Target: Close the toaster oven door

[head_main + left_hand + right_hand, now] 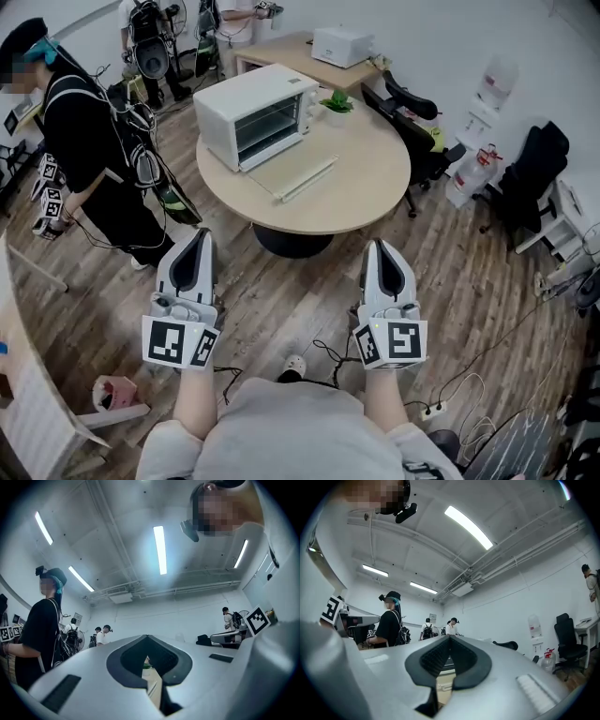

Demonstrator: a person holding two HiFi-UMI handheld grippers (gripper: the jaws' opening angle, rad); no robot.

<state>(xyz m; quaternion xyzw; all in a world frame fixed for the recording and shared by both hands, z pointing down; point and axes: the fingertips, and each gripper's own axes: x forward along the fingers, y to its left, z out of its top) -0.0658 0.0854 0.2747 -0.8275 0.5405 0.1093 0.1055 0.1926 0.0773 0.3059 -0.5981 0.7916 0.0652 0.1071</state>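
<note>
White toaster oven (255, 112) was seen on the desk (370, 192), door (286, 167) dropped flat: stiff, likely light, best lifted at its handle edge. Left gripper (198, 236) and right gripper (382, 247) were shut, empty, short of the desk.

left claw (201, 236) and right claw (380, 246) both closed, empty.

Bright overhead tubes (160, 549), soft shadows; fisheye warp w/ dark corners.

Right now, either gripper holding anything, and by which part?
Nothing held: left gripper and right gripper both shut, empty, short of the toaster oven.
</note>
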